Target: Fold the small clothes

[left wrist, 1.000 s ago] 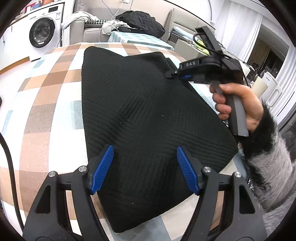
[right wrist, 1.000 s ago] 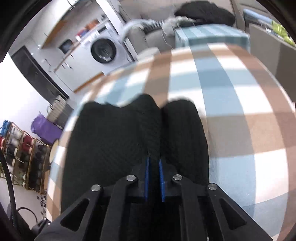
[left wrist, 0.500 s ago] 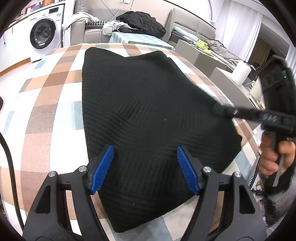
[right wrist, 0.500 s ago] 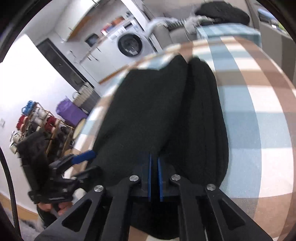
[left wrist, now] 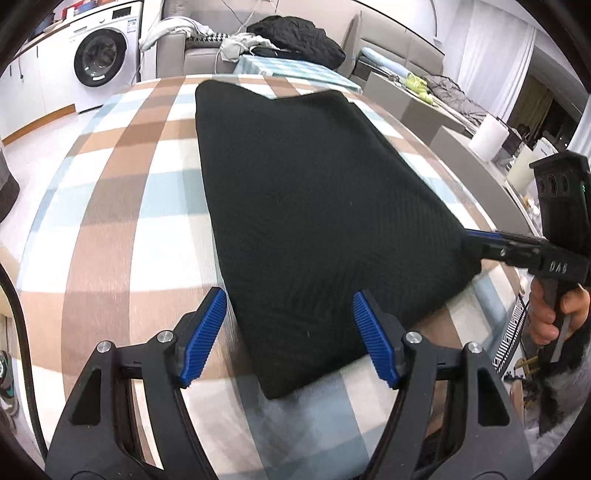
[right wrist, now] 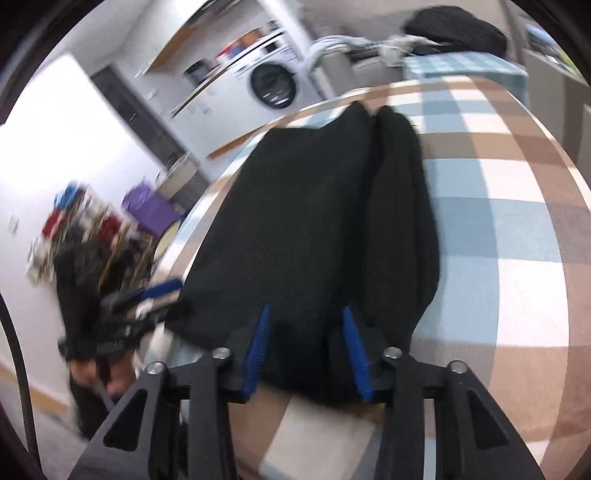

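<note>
A black knit garment (left wrist: 306, 206) lies folded flat on the checked table (left wrist: 122, 206). My left gripper (left wrist: 288, 332) is open and hovers over the garment's near corner, touching nothing. My right gripper (left wrist: 469, 240) shows in the left wrist view at the garment's right edge. In the right wrist view the garment (right wrist: 314, 229) fills the middle, and the right gripper (right wrist: 306, 350) stands open with its blue pads either side of the near edge. The left gripper (right wrist: 162, 291) shows blurred at the left edge there.
A washing machine (left wrist: 99, 62) and a sofa with dark clothes (left wrist: 295, 33) stand beyond the table's far end. Paper rolls (left wrist: 487, 136) and a bench are at the right. The table edge runs close on the right (left wrist: 509, 295). A shelf with clutter (right wrist: 85, 229) stands at the left.
My right gripper carried the garment's far edge over toward the near right side, then opened and let the cloth go. The left gripper stayed open and shifted slightly left.
</note>
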